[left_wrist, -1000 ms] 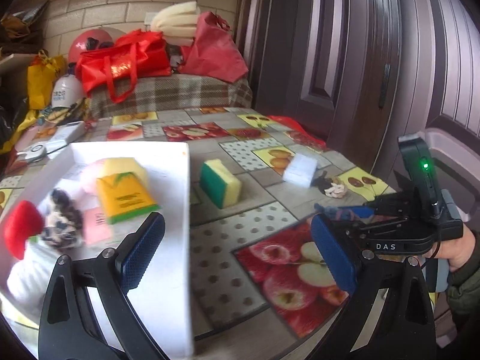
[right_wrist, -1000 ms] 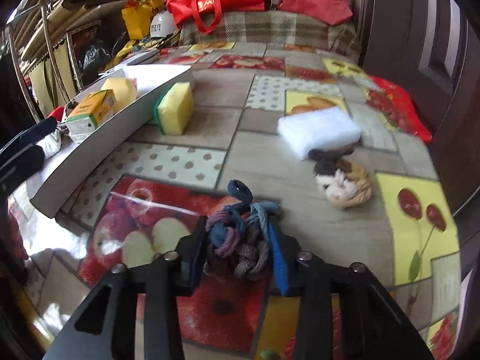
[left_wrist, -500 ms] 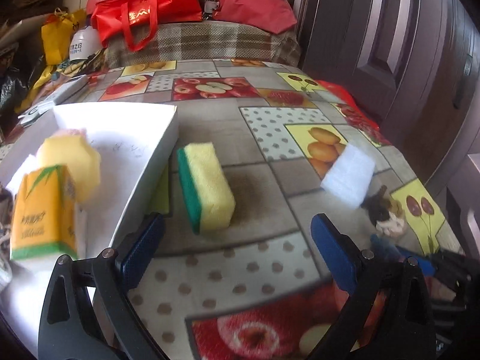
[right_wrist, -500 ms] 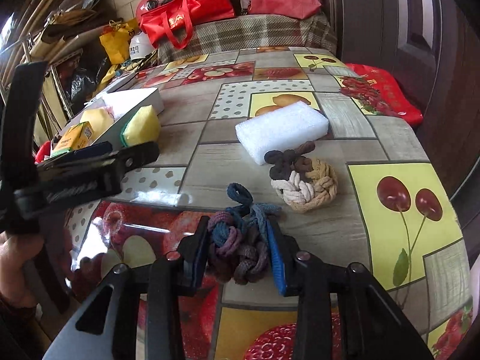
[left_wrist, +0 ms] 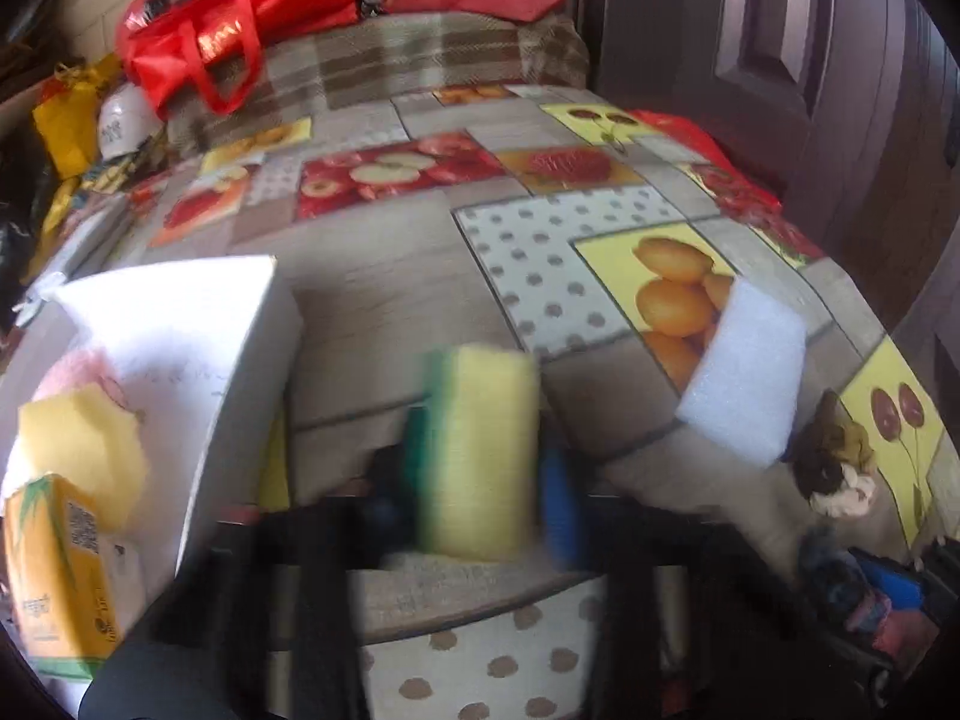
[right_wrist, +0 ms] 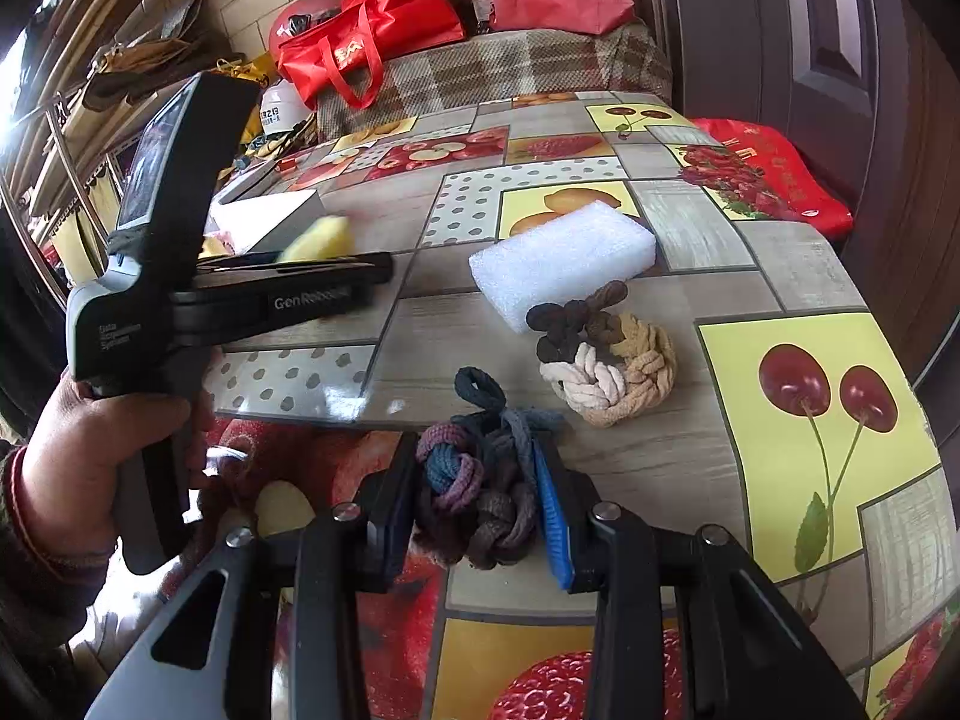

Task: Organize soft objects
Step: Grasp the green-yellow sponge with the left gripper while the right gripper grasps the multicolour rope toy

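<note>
My left gripper [left_wrist: 480, 480] has closed on the yellow-and-green sponge [left_wrist: 477, 450] on the table, just right of the white box [left_wrist: 240, 372]; the view is blurred by motion. In the right wrist view the left gripper [right_wrist: 336, 273] reaches to the sponge [right_wrist: 318, 243]. My right gripper [right_wrist: 480, 510] is shut on a blue-purple-brown knotted rope toy [right_wrist: 480, 480] resting on the table. A white foam block [right_wrist: 561, 264] and a brown-white-tan knotted rope toy [right_wrist: 603, 360] lie just beyond it.
The white box holds a yellow sponge [left_wrist: 78, 450], a pink soft item [left_wrist: 72, 372] and a yellow juice carton [left_wrist: 54, 570]. Red bags [right_wrist: 372, 48] sit on a plaid cover at the table's far end. A dark door [right_wrist: 840, 60] stands to the right.
My left gripper moved forward to the yellow-and-green sponge and its jaws closed on it. The right gripper stayed shut on the rope toy, nearly still.
</note>
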The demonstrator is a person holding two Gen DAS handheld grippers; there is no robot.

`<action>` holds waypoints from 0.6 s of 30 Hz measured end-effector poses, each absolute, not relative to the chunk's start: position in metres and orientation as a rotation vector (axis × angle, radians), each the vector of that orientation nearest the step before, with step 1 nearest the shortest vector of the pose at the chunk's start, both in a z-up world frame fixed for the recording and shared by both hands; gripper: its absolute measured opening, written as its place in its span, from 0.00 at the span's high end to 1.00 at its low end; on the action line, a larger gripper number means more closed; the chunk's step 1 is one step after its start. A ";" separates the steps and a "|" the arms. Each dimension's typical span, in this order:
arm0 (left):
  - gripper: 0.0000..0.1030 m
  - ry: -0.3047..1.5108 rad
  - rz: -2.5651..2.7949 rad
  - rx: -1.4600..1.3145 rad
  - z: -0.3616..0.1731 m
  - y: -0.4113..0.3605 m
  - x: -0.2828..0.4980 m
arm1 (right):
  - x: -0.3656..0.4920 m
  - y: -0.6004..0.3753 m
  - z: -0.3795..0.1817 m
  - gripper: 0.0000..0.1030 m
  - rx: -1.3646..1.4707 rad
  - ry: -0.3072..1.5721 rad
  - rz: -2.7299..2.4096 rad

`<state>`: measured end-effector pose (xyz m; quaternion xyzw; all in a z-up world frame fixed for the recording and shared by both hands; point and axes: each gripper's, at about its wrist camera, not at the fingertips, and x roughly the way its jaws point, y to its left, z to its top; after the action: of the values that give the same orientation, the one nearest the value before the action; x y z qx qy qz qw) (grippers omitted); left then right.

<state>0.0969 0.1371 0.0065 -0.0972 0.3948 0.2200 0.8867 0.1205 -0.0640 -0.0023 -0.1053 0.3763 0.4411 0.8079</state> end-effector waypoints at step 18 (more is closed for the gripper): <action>0.74 0.536 0.210 -0.037 0.044 0.060 0.006 | 0.121 -0.072 0.003 0.65 -0.182 0.768 0.894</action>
<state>0.0059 0.0596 0.0437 -0.0180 0.2645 0.1033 0.9587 0.1215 -0.0720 0.0028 -0.0858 0.3618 0.4211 0.8273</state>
